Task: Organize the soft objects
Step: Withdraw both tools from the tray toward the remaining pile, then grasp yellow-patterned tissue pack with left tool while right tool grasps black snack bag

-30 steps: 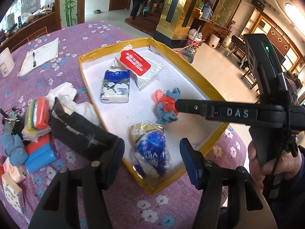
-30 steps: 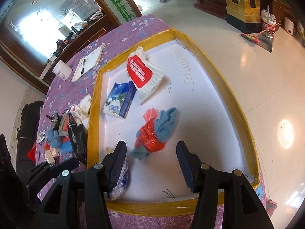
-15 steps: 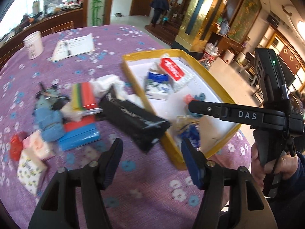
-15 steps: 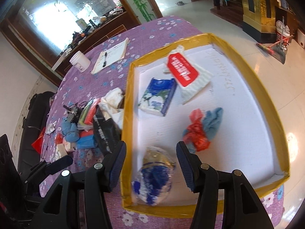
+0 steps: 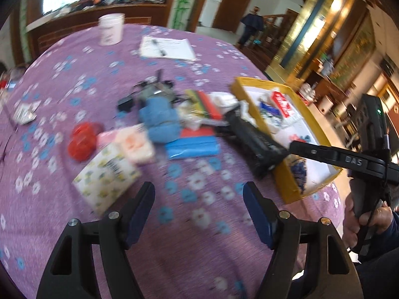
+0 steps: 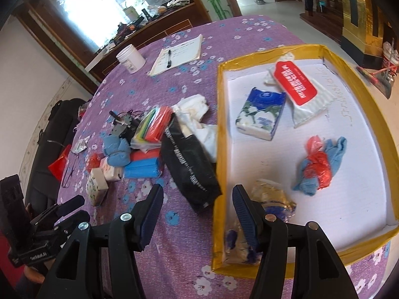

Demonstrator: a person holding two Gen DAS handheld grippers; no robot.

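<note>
My left gripper [image 5: 198, 196] hovers over bare purple tablecloth, its jaws opening with nothing between them. Ahead of it lie a floral tissue pack [image 5: 107, 177], pink packs [image 5: 132, 144], a red bag [image 5: 82, 142], a blue cloth [image 5: 159, 119], a blue pack [image 5: 192, 147] and a black pouch [image 5: 251, 137]. My right gripper [image 6: 198, 196] hangs above the yellow tray's near left rim [image 6: 219, 124], jaws opening and empty. The tray holds a blue tissue pack [image 6: 261, 112], a red-labelled pack [image 6: 296, 84], a blue cloth with a red bag [image 6: 319, 167] and a clear bag [image 6: 269, 201].
A white jar [image 5: 111, 28] and a notepad with a pen [image 5: 167, 47] sit at the far side of the round table. Dark metal clutter [image 5: 154, 89] lies behind the pile. A hand [image 5: 361, 221] holds the right gripper at the table's right edge.
The left view has swung left from the tray to the pile on the cloth, and its jaws stand wider. The right view has shifted left towards the tray's left rim.
</note>
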